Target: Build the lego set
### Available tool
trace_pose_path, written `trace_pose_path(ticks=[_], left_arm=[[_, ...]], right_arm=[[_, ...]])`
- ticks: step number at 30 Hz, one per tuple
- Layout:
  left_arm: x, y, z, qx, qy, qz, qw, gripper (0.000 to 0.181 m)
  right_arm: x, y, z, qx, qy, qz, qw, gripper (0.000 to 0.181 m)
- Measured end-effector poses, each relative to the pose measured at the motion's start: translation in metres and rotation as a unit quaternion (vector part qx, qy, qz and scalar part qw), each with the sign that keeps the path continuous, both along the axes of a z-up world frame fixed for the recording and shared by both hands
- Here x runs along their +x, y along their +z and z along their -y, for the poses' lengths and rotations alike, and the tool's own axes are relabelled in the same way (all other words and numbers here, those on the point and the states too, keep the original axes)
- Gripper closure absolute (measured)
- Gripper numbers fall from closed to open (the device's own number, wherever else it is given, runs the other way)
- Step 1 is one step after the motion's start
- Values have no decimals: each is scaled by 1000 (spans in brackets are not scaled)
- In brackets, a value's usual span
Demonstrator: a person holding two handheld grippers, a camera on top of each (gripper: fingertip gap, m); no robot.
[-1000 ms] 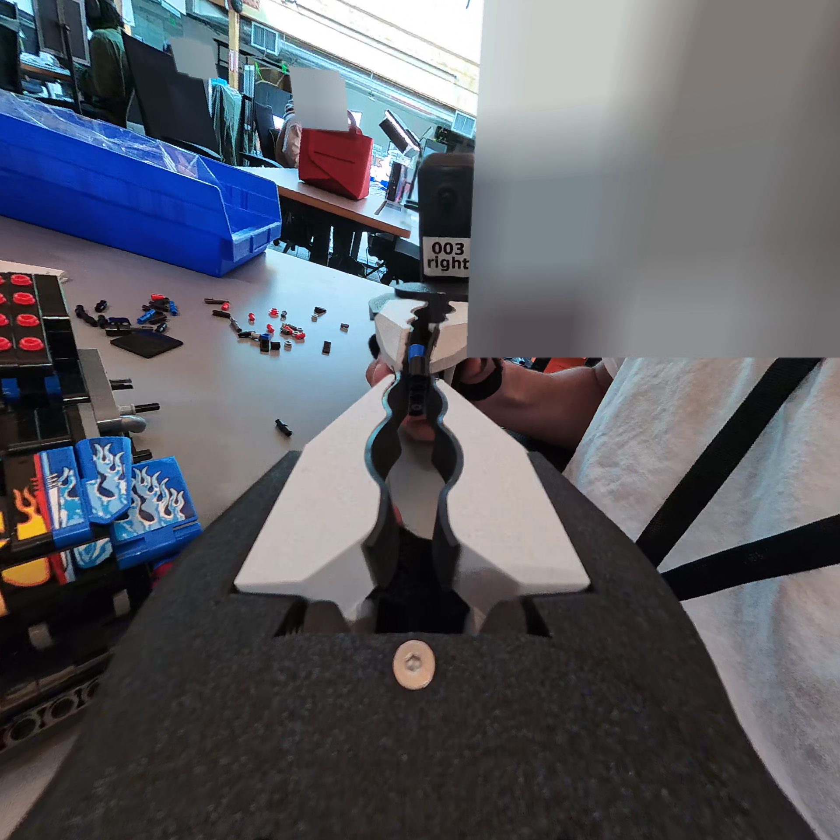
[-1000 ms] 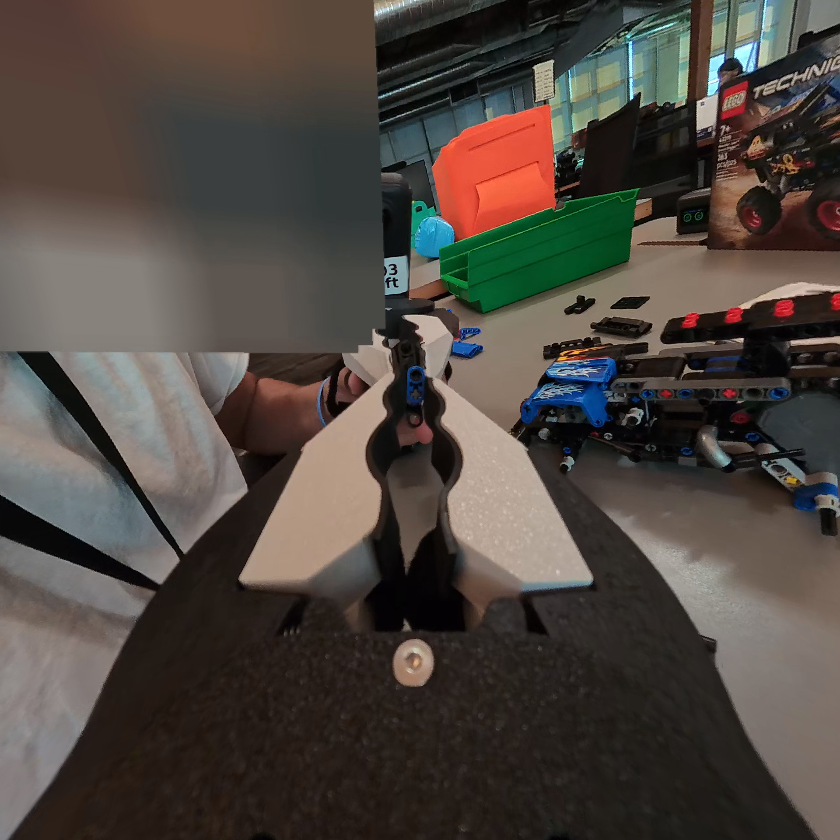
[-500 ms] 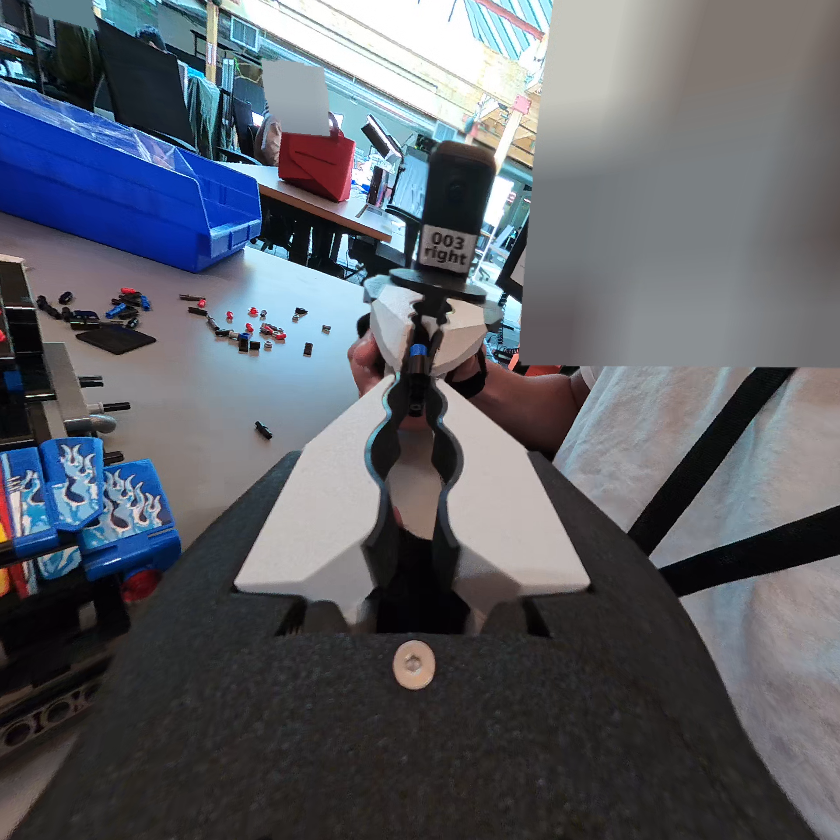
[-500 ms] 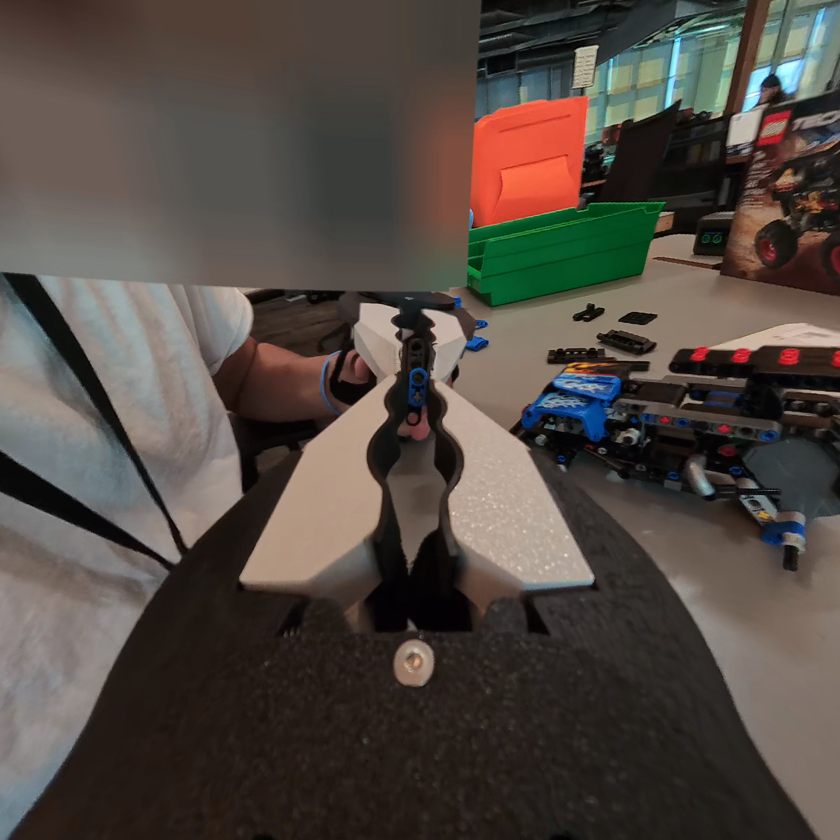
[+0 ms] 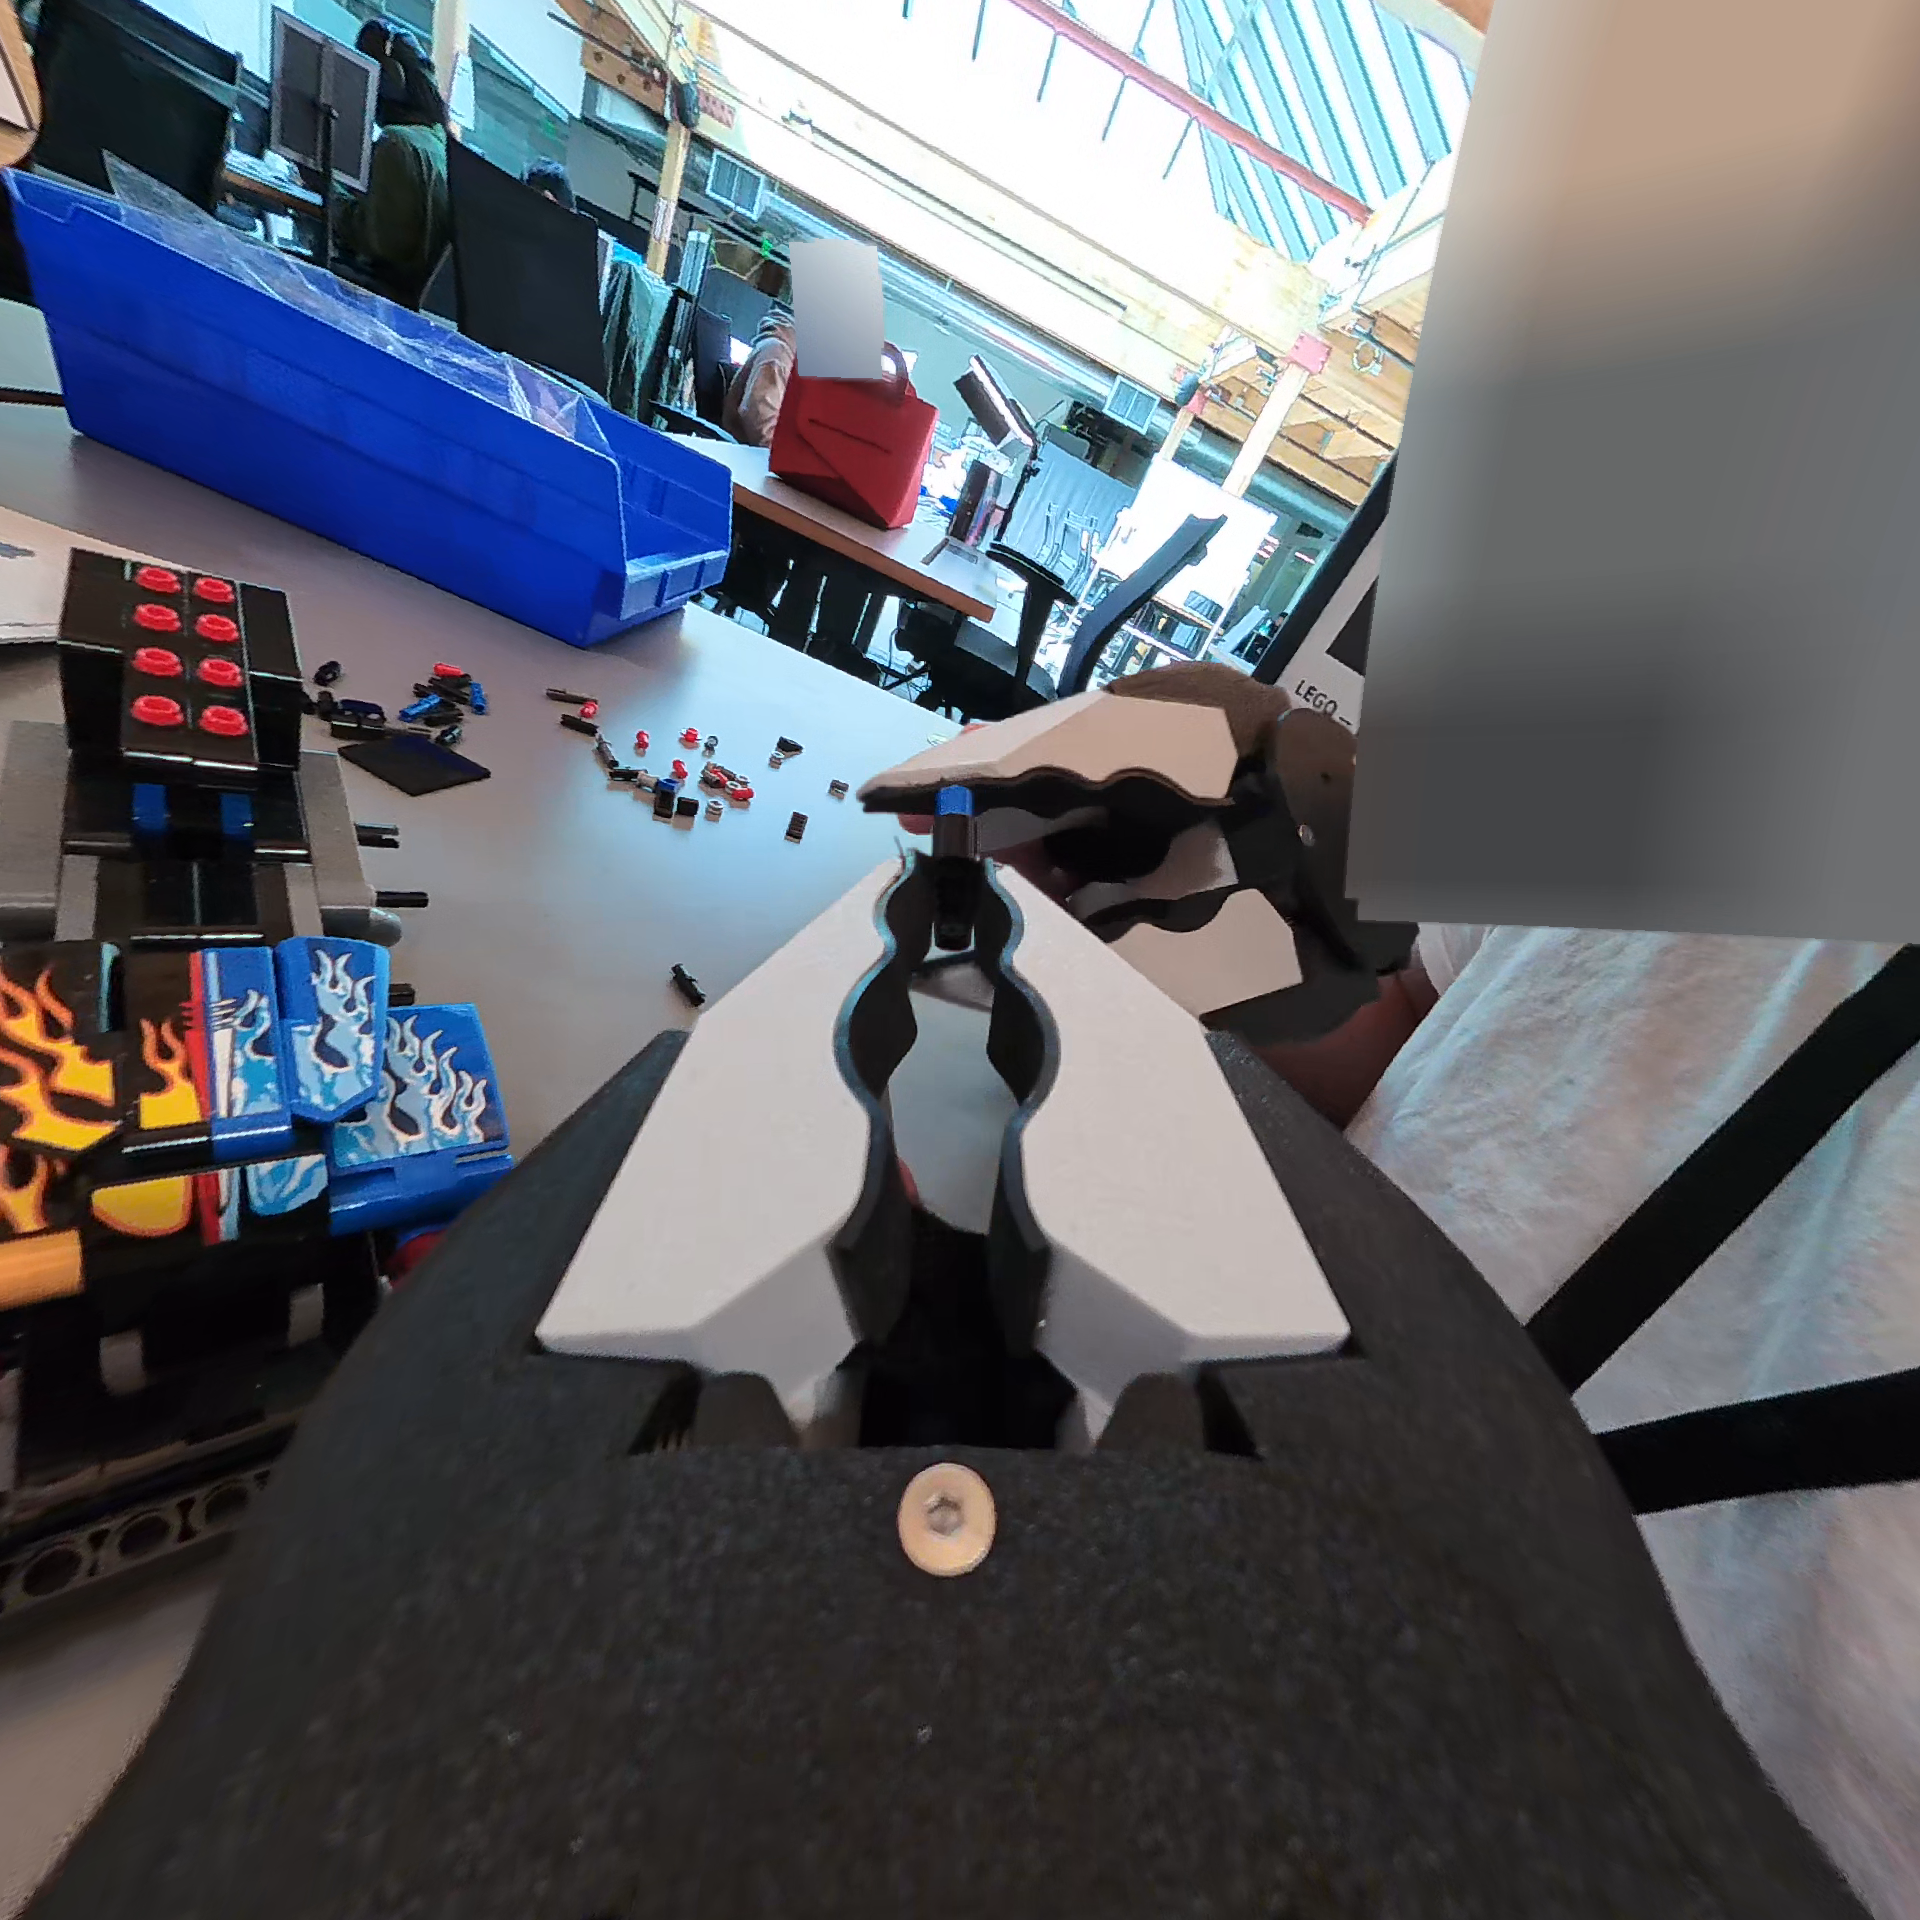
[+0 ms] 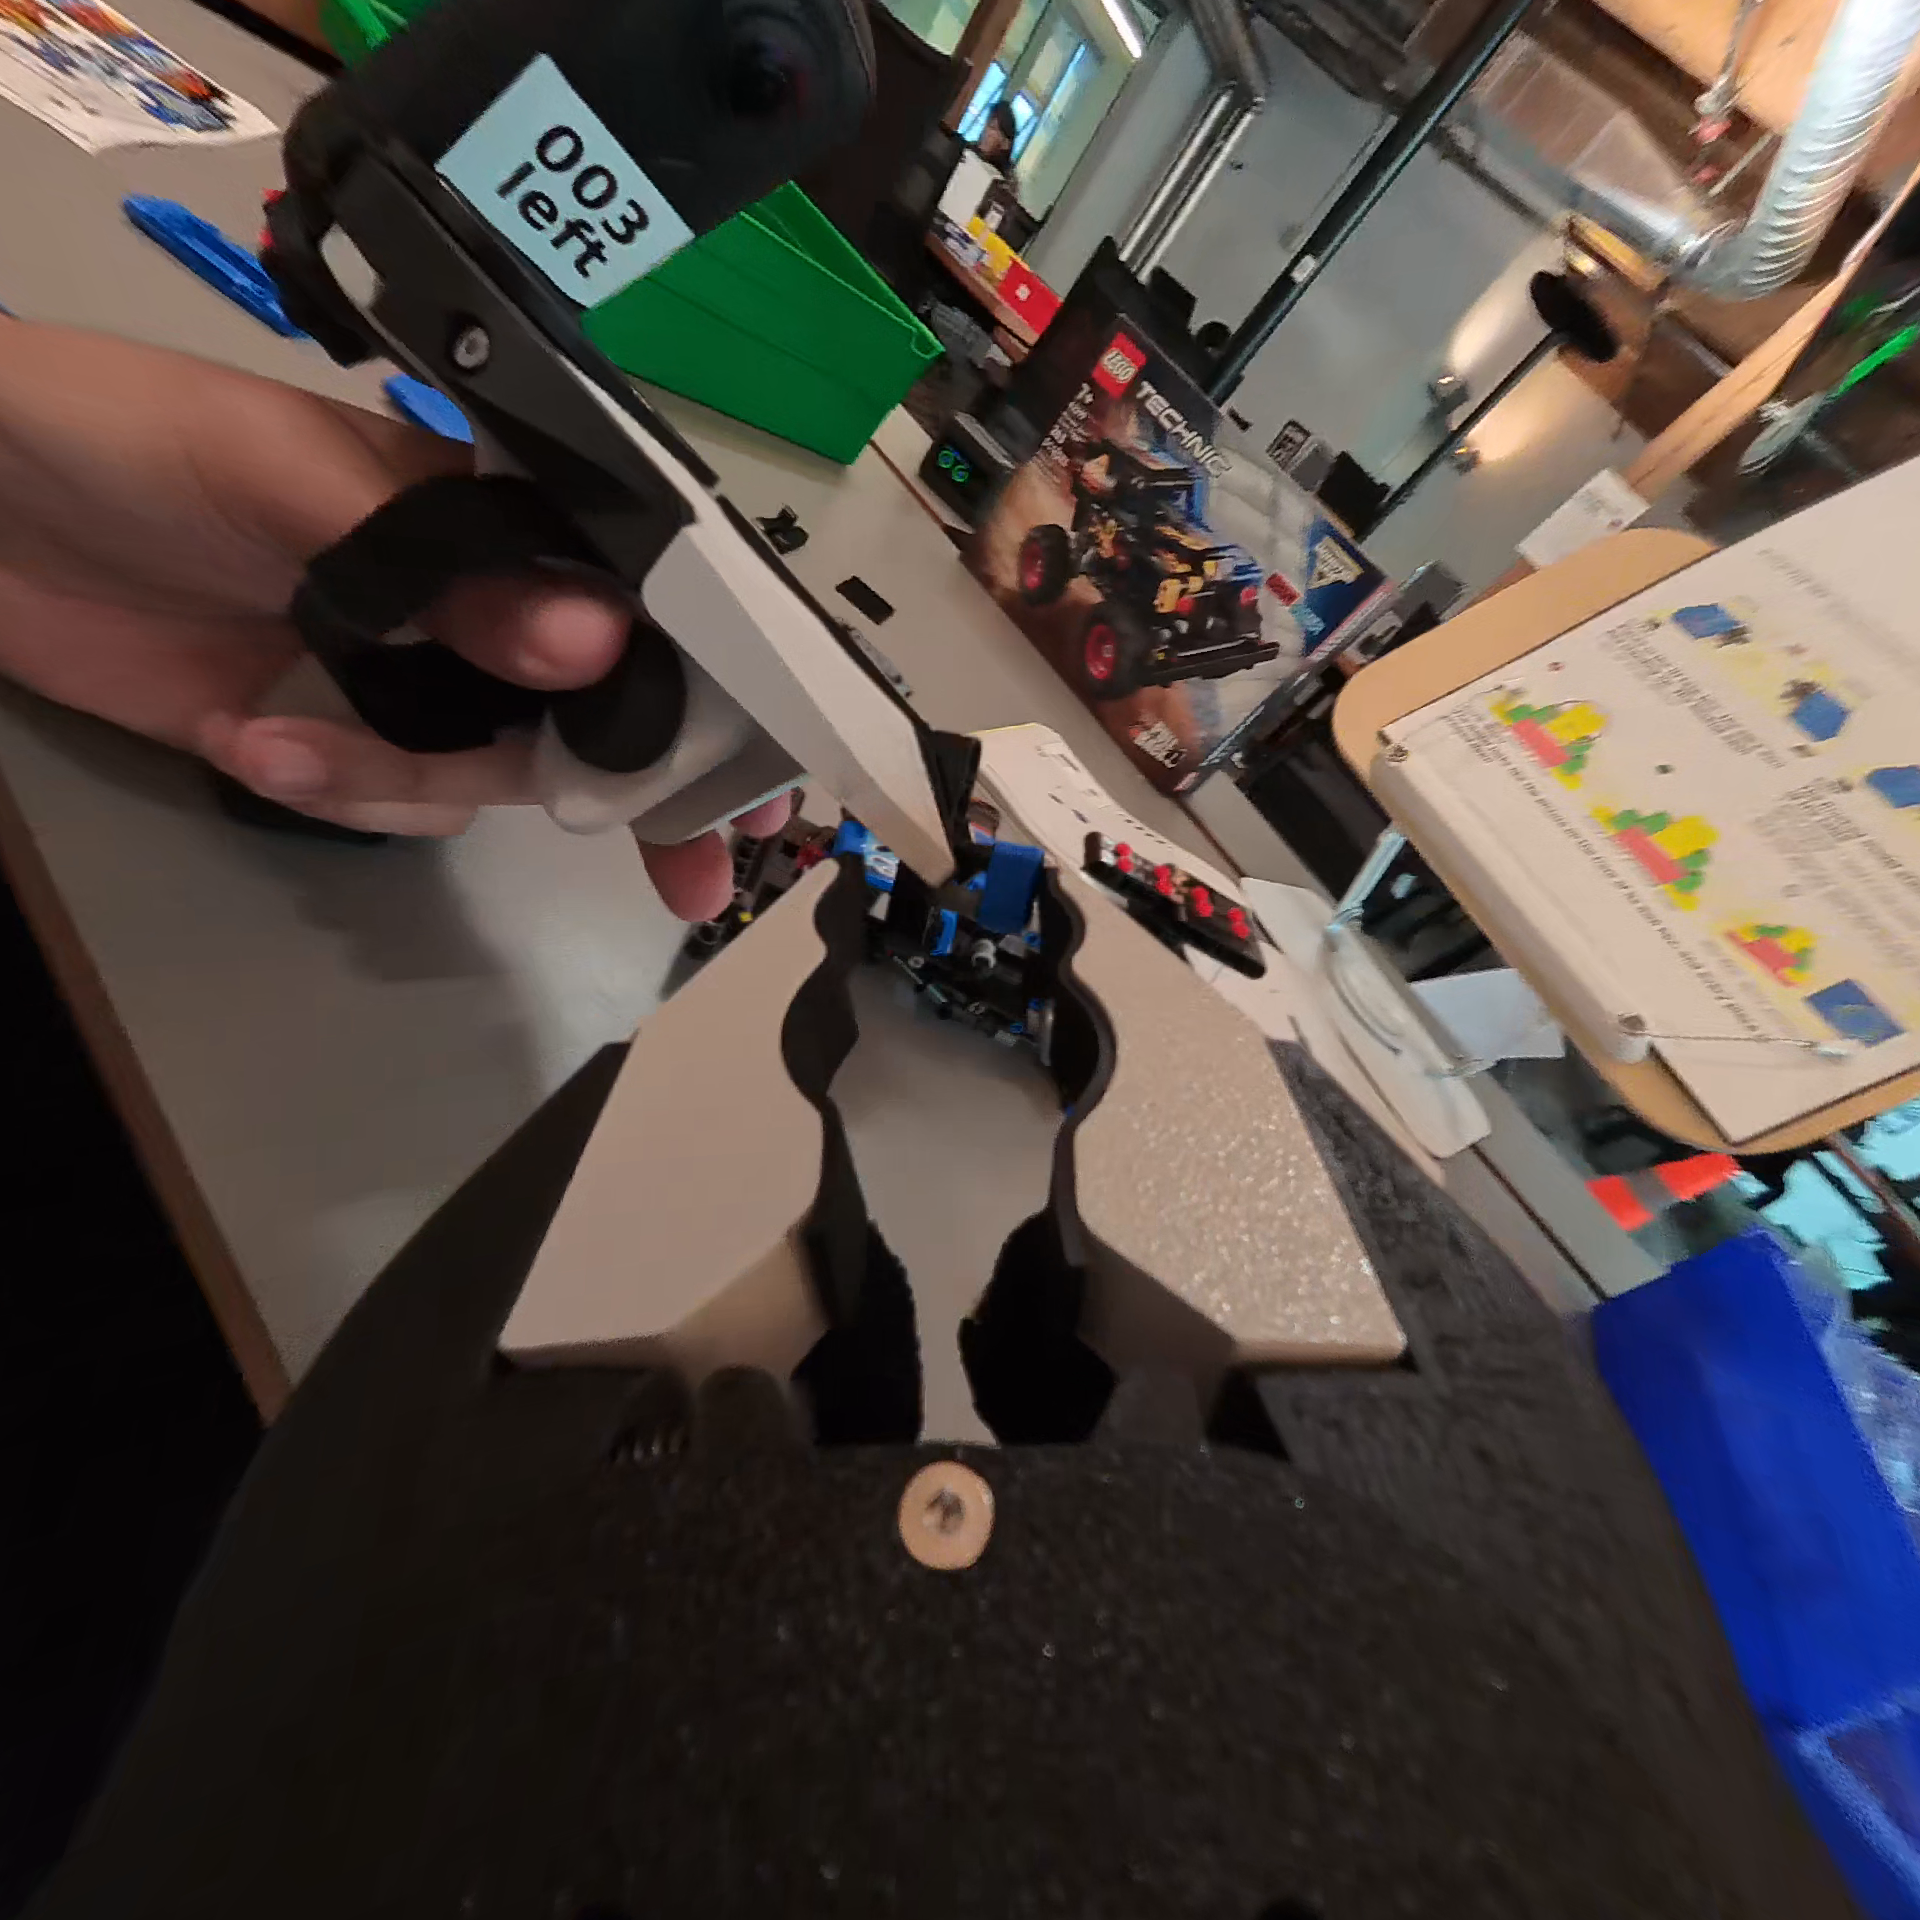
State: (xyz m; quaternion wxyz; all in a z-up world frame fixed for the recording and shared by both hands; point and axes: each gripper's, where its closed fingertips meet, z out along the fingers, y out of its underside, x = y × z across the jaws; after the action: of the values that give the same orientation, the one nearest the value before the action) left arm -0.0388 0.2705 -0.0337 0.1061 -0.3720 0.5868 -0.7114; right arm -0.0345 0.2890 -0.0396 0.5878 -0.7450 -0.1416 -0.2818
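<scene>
My left gripper (image 5: 951, 883) is shut on a small black Lego piece with a blue pin (image 5: 951, 831) and holds it above the table. My right gripper (image 6: 945, 894) is open, its jaws apart around the left gripper's tip (image 6: 935, 821). In the left wrist view it comes in from the right, rolled on its side, and its upper finger (image 5: 1060, 753) touches the blue pin's top. The part-built truck (image 5: 156, 1039) with flame panels lies on the grey table at the left. It also shows through the right gripper's gap (image 6: 966, 977).
A blue bin (image 5: 343, 416) stands at the back left, with loose small pieces (image 5: 675, 769) scattered in front of it. A green bin (image 6: 769, 343), the Lego box (image 6: 1143, 540) and an instruction board (image 6: 1683, 810) stand beyond. The person's white shirt (image 5: 1662, 1247) is close on the right.
The right gripper has let go of the small piece, opened and rolled on its side. The left gripper still holds the piece and has tilted upward.
</scene>
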Motion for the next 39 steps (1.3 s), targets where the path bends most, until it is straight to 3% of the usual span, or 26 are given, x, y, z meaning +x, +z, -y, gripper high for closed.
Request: trace_pose_path(ticks=[4,15,18,21,29,33,39], left_arm=[[4,-3,0,-1,17,-12,1000,175],[7,-6,-1,19,50,-15,998,175],[8,-4,1,-6,52,-17,999,175],[11,-8,1,3,54,-31,998,175],[7,-27,-1,105,32,-50,993,175],[5,-31,-2,73,5,-89,993,175],[2,-30,-2,-33,-40,-148,988,176]], right_arm=[[6,1,-4,0,-31,32,999,153],[11,-4,-4,-22,-57,21,998,155],[11,-3,-2,-21,-64,6,998,155],[15,-6,-3,-27,-66,32,997,155],[11,-23,-4,-104,10,100,990,155],[10,-29,-4,-118,6,102,988,155],[7,-27,-3,-101,4,110,989,155]])
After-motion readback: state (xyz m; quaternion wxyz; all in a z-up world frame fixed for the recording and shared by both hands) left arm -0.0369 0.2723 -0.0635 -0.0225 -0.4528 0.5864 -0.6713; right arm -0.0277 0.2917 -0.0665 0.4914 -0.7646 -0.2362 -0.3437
